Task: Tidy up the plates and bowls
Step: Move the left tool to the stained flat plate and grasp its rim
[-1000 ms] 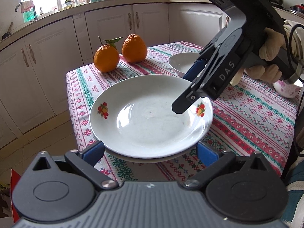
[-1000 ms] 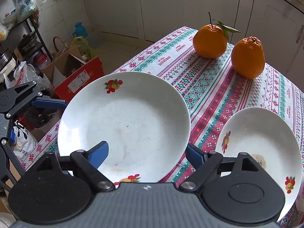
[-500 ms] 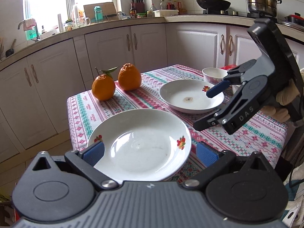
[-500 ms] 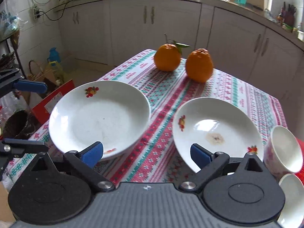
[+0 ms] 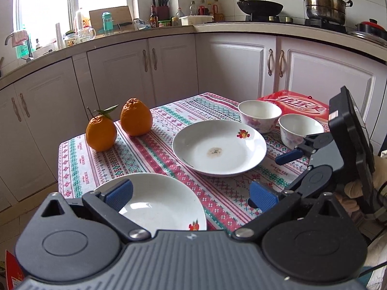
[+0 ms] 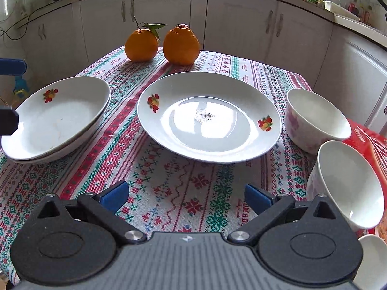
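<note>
Two white flowered plates lie stacked [image 6: 55, 118] at the table's left end, also seen low in the left wrist view [image 5: 159, 203]. A single plate [image 6: 208, 118] with a dark stain in its middle [image 5: 219, 147] sits mid-table. Two white bowls [image 6: 316, 120] [image 6: 348, 183] stand to its right. My right gripper [image 6: 185, 196] hovers over bare cloth in front of the single plate, its jaws opening with nothing between them; it also shows as the right gripper [image 5: 264, 181]. My left gripper [image 5: 191, 194] is open above the stack's near rim, not touching it.
Two oranges [image 6: 162, 44] rest at the far end of the table. A red packet [image 5: 295, 104] lies behind the bowls, and a third bowl's rim [image 6: 372, 261] shows at the lower right. White cabinets [image 5: 169, 72] surround the table, and the patterned tablecloth [image 6: 174, 181] hangs over its edges.
Both grippers drew back from the stacked plates. The right one swung right to face the single plate and spread its jaws wider. The left one rose and backed away.
</note>
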### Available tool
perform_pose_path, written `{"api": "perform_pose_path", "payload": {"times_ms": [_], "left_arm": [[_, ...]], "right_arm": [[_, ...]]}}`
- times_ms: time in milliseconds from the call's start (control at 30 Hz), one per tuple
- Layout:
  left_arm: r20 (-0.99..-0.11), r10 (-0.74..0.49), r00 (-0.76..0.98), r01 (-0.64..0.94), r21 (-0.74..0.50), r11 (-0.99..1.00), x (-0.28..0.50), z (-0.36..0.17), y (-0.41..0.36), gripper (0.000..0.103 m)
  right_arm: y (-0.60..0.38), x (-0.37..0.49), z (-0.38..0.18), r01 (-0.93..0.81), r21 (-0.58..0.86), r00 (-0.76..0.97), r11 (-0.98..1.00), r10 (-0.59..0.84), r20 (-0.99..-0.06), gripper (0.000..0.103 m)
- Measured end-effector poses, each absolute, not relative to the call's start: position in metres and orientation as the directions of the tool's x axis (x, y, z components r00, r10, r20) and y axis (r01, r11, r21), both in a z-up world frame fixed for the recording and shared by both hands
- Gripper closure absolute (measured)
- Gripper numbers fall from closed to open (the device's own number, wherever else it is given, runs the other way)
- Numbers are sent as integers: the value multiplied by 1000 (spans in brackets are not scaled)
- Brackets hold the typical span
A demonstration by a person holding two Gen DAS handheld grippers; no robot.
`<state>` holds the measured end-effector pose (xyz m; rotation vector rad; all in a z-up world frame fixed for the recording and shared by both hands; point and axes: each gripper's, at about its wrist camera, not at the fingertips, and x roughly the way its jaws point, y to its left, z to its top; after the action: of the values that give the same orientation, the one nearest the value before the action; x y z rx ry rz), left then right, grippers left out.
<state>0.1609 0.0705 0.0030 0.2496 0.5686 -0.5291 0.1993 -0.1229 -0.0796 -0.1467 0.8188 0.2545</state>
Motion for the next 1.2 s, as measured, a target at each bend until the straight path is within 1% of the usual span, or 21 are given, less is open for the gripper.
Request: {"api": "perform_pose_path", "payload": {"times_ms": [133,200,300,467,733,900,1100,1167,1200], "left_arm": [[-584,-408,702,554,87,828,182,6,60,1],[-592,-410,694,562,89,823,194,6,55,1],[-612,-420,670,583,84,808,215,4,46,1],[-643,-435,630,625,88,776,258,-2,26,1],[-728,-445,522,680,40,732,329,-27,-6,1],[-772,-443,456,711,16,703,358,-47,-27,1],[-809,-442,388,747,-5,665,378,-59,-41,4],[-817,-447,365,753,-23,658,385,-61,-44,12],[-821,-450,353,755,-34,655,388,-61,-45,14]], "right_arm": [[-126,207,-88,-280,-25,643,960,169,-747,0],[-129,210,-90,-281,3,643,960,190,-742,0],[-130,214,-91,-286,1,649,958,194,-736,0],[-130,223,-92,-241,3,666,971,167,-727,0],[-131,235,-92,-243,-2,668,970,166,-725,0],[-131,240,-91,-238,-4,667,971,161,-727,0],[-131,243,-91,-246,-32,679,969,149,-718,0],[-132,244,-91,-244,-25,679,969,153,-718,0],[-132,245,-91,-244,-21,679,970,155,-717,0]]}}
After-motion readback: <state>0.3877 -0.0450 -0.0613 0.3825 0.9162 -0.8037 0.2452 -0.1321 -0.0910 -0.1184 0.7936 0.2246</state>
